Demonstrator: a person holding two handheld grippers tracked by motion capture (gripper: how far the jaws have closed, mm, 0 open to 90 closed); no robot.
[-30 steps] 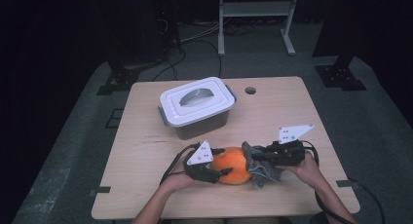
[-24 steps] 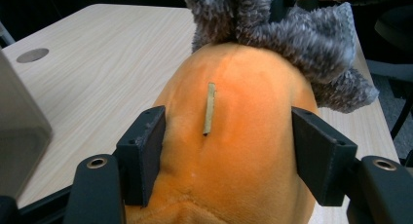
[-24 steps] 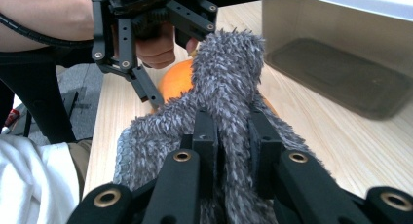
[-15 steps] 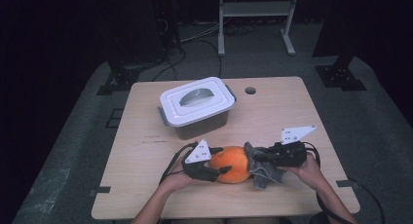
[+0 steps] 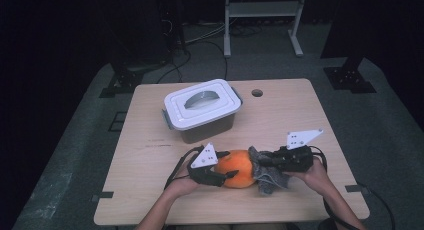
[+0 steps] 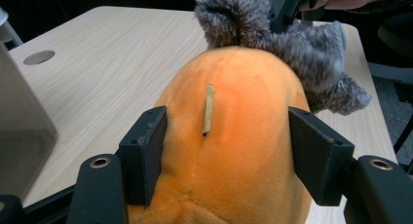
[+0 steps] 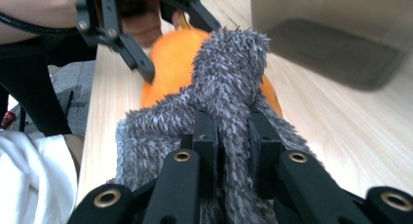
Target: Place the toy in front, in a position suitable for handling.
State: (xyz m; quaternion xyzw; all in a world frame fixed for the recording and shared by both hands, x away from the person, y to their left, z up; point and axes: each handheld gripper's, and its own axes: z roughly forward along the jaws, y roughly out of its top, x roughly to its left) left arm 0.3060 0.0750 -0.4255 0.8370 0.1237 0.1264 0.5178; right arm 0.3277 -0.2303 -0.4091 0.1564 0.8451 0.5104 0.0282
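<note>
Orange plush toy (image 5: 239,167) lies near the front edge of the wooden table (image 5: 150,190), in front of the person. It is round and soft, with a thin brown stick-like mark (image 6: 208,109) on its top, seen in the left gripper view.

A fuzzy grey cloth (image 5: 267,172) touches the right side of the toy. Part of the cloth bunches up against the toy and part lies flat on the table.

The left gripper (image 5: 222,176) sits at the left side of the toy. Its two black jaws stand partly open, one on each side of the orange toy. In the left gripper view the left jaw rests against the toy, and the right jaw is very close to it. I cannot tell if they squeeze it hard. The jaws have just been closing a little, with the toy between them.

The right gripper (image 7: 231,136) comes in from the right. Its jaws are pinched tight on a fold of the grey cloth, which stands up between them.

Farther back on the table stands a box with a white lid (image 5: 202,102), well apart from the toy. A small round hole (image 5: 257,93) is in the table near the back edge.
</note>
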